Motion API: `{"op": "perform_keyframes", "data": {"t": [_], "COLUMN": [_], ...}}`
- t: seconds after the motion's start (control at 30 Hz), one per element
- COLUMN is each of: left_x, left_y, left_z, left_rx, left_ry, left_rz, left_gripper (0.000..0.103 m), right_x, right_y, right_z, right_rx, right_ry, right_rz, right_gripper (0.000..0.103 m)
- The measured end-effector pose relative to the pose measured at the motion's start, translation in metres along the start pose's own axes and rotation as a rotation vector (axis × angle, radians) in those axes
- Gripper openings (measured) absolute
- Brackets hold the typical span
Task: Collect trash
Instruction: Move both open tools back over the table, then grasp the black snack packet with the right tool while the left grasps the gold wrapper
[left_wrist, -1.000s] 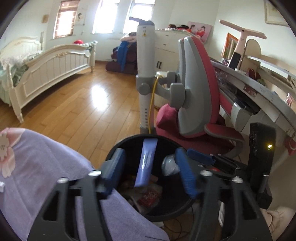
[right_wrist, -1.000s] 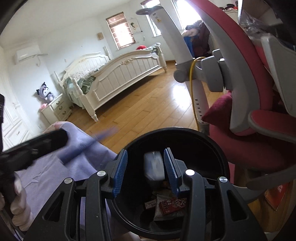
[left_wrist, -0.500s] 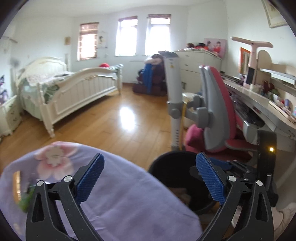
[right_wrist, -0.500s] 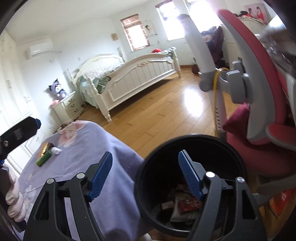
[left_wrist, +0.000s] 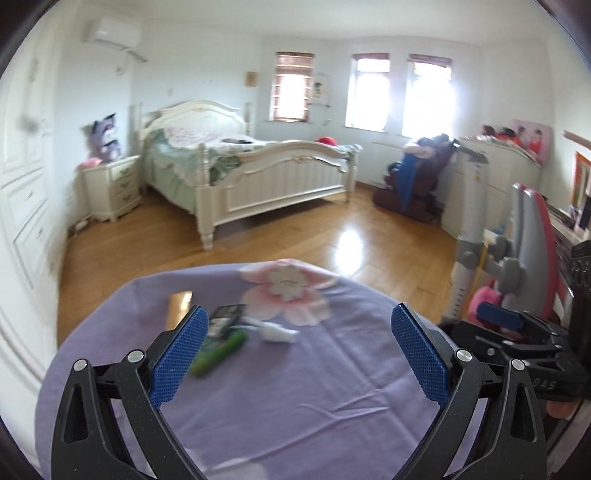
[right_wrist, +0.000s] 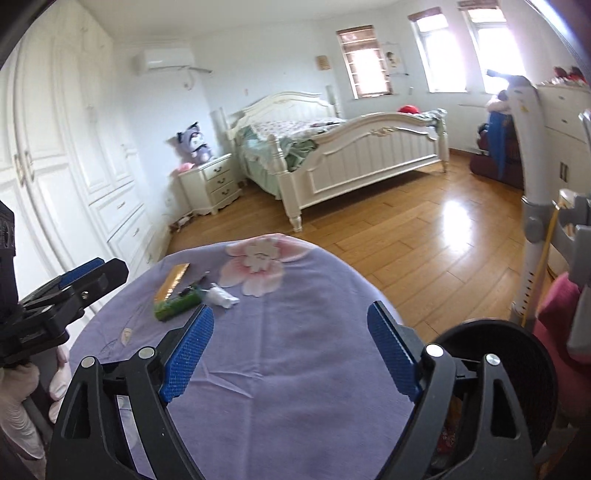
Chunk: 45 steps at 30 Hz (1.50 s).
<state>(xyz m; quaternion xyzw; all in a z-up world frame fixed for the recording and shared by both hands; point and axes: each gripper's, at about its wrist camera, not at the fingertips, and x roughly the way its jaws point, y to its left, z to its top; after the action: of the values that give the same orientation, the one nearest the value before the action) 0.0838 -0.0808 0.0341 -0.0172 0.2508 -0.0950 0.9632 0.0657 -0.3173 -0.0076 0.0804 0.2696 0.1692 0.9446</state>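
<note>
Both grippers, left and right, swung from the black round bin back to the lilac flowered tablecloth; jaws had just been opening, wide and empty. Hasty reaching risked knocking the green wrapper floorward.

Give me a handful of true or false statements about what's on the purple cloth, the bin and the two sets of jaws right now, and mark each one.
1. Both grippers hold nothing. True: the left gripper and the right gripper have empty jaws, which have just been opening.
2. The green wrapper lies inside the black bin. False: it lies on the purple cloth, far from the bin.
3. A crumpled white piece lies right beside the green wrapper. True.
4. The gold packet stands upright on the cloth. False: it lies flat.
5. The black bin sits on top of the cloth. False: it stands off the cloth's right edge, lower down.
</note>
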Motion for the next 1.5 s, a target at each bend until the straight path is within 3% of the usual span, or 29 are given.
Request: {"op": "perform_keyframes", "data": {"t": [0.2,0.37,0.47,0.6,0.7,0.83,0.97,1.03,1.17,1.3,1.5], "left_x": [0.005,0.018,0.037,0.071,0.1,0.134,0.16,0.162,0.164,0.165,0.16], "left_y": [0.066,0.122,0.139,0.141,0.146,0.154,0.16,0.162,0.17,0.181,0.196], "left_z": [-0.007,-0.015,-0.016,-0.014,-0.013,-0.013,-0.013,-0.011,-0.01,-0.011,-0.017], "left_rx": [-0.074,-0.227,-0.231,-0.172,-0.14,-0.131,-0.141,-0.145,-0.176,-0.228,-0.313], "left_ry": [0.039,0.079,0.122,0.191,0.243,0.302,0.368,0.363,0.363,0.363,0.352], "left_rz": [0.069,0.008,0.008,-0.005,0.009,0.039,0.038,0.037,0.03,0.031,-0.024], "left_gripper": [0.098,0.098,0.097,0.085,0.078,0.056,0.043,0.042,0.033,0.011,0.004], "right_x": [0.023,0.05,0.065,0.086,0.102,0.128,0.157,0.173,0.207,0.222,0.199], "right_y": [0.045,0.072,0.082,0.089,0.091,0.098,0.101,0.1,0.099,0.103,0.116], "right_z": [0.01,0.014,0.015,0.019,0.023,0.029,0.033,0.033,0.029,0.025,0.029], "right_rx": [-0.086,-0.139,-0.176,-0.2,-0.177,-0.141,-0.129,-0.111,-0.064,-0.031,-0.025], "right_ry": [0.033,0.092,0.123,0.166,0.198,0.244,0.275,0.301,0.374,0.399,0.348], "right_rz": [0.062,0.095,0.107,0.125,0.168,0.235,0.224,0.229,0.239,0.258,0.301], "right_gripper": [0.084,0.084,0.08,0.067,0.067,0.065,0.065,0.065,0.047,0.027,0.004]}}
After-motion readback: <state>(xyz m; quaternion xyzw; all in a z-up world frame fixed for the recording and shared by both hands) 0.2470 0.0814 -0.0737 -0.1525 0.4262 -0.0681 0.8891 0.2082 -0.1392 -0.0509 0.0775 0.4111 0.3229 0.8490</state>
